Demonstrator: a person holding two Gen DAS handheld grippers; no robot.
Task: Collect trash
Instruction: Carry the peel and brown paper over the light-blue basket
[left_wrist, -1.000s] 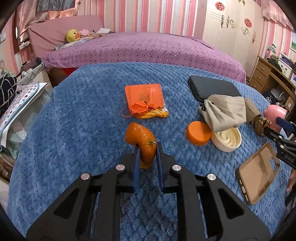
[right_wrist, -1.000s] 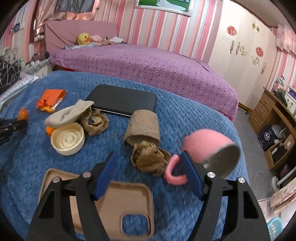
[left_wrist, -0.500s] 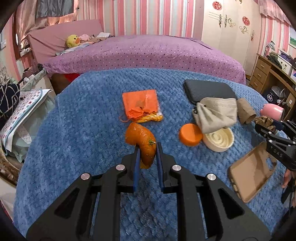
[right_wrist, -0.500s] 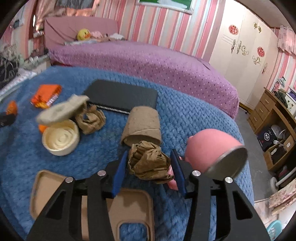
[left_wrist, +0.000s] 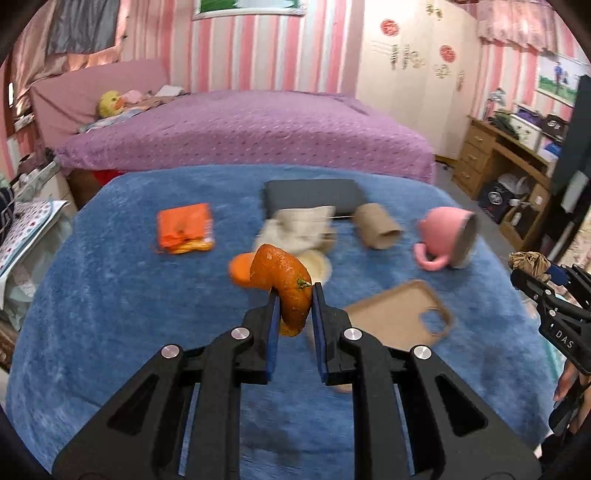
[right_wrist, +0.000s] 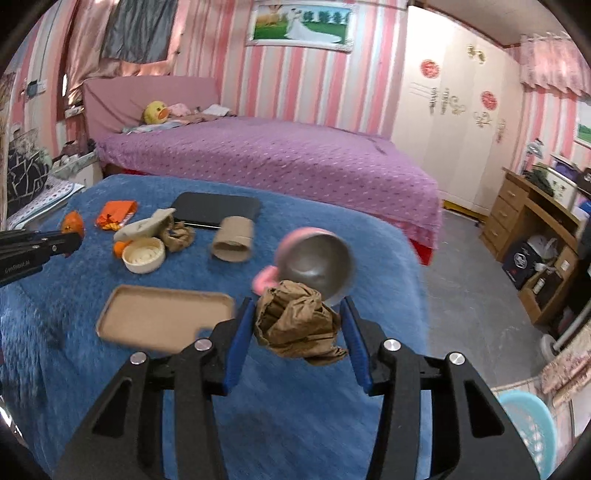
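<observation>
My left gripper (left_wrist: 293, 295) is shut on a curled piece of orange peel (left_wrist: 284, 284) and holds it above the blue blanket (left_wrist: 110, 295). My right gripper (right_wrist: 297, 314) is shut on a crumpled brown paper ball (right_wrist: 299, 325), lifted off the blanket; it also shows at the right edge of the left wrist view (left_wrist: 528, 262). An orange snack wrapper (left_wrist: 184, 229), a cardboard roll (left_wrist: 376, 229) and a second crumpled brown paper (right_wrist: 179, 236) lie on the blanket.
On the blanket lie a pink mug (left_wrist: 447, 236) on its side, a tan phone case (left_wrist: 399, 317), a cream lid (right_wrist: 143, 254), an orange cap (left_wrist: 240, 271), a beige cloth (left_wrist: 303, 225) and a dark pad (left_wrist: 314, 194). A light blue basket (right_wrist: 528, 428) stands on the floor at the right.
Both grippers have risen from the blanket. The right gripper closed on the crumpled brown paper and lifted it. The left gripper raised the orange peel and swung right.
</observation>
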